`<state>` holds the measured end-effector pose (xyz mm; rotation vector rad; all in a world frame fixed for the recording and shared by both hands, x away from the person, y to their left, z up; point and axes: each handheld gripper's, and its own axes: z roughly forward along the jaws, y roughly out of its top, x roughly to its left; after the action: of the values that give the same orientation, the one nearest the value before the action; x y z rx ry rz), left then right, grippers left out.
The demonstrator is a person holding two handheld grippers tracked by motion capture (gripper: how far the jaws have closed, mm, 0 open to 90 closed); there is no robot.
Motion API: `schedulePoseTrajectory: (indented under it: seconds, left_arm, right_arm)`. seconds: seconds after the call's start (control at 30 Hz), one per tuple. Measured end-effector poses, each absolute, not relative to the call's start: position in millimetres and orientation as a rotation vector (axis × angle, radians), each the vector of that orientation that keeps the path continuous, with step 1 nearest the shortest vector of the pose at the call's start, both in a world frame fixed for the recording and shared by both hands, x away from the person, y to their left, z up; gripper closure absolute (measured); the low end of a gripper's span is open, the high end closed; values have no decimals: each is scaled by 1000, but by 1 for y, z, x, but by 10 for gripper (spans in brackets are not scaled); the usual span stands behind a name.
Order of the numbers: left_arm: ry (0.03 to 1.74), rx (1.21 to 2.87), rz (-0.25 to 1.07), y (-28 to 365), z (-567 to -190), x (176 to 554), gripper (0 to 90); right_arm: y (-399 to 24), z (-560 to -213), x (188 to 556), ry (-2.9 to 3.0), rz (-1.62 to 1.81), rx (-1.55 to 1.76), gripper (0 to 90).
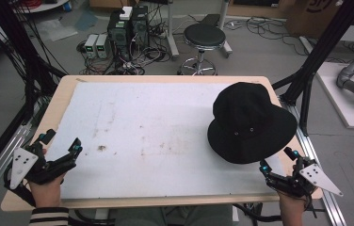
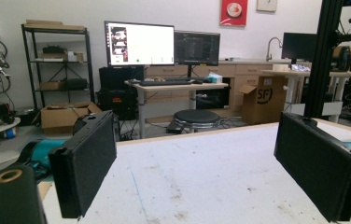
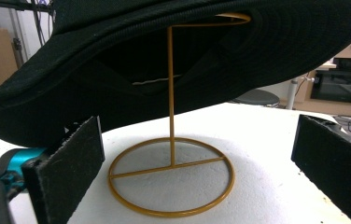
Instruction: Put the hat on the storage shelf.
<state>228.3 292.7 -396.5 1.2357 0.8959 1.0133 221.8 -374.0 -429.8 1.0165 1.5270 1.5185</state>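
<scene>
- The left gripper [image 1: 61,151] rests at the table's [image 1: 67,89] near left edge, jaws spread, holding nothing.
- A black hat [image 1: 250,123] perches on a thin gold stand [image 3: 171,140], far right.
- The right gripper [image 1: 278,160], jaws spread, sits just beside the brim; a careless tug could likely topple the stand.

A black bucket hat [image 1: 250,123] is sitting on the right side of the white-topped table, its wide brim drooping toward the near edge (two small eyelets are showing on the crown). It is resting tilted atop a thin gold wire stand [image 3: 171,177], whose upright rod is rising from a ring base lying flat.
</scene>
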Motion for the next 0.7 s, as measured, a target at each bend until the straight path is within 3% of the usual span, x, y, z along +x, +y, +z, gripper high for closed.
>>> schedulePoseTrajectory:
  seconds: [0.7]
  left_arm:
    - [896, 1228, 1005, 293, -399, 225, 133]
  right_arm:
    - [-373, -430, 225, 1521, 1513, 1019, 21]
